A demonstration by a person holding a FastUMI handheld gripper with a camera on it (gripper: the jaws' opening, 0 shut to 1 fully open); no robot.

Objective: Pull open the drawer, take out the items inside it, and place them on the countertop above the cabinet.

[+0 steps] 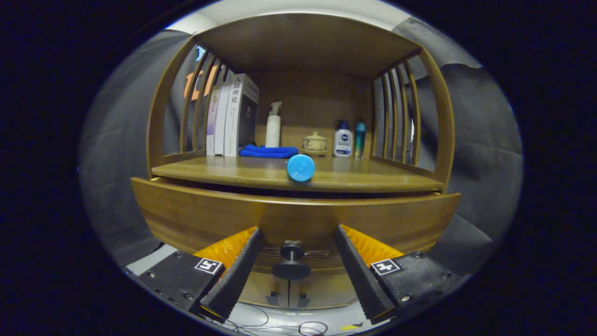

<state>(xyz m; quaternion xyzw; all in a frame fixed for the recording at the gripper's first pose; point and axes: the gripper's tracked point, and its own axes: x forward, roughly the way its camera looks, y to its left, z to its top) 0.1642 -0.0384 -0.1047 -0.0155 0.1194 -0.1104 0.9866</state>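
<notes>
While the hand-held gripper (291, 261) stood with fingers apart either side of the drawer (294, 219) knob (291, 261), ready to grip it, a blue ball (301, 167) sat at the tabletop's (373, 177) front edge.

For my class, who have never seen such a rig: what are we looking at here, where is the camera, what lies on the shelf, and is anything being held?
The camera rides on hand-held tongs and looks forward along their two fingers. The fingers stand open on either side of the drawer knob, touching nothing and holding nothing. The drawer of the wooden cabinet seems slightly pulled out. On the countertop above it lie a blue ball near the front edge, and further back books, a blue cloth, a pump bottle, a lidded cup and two small bottles.
</notes>
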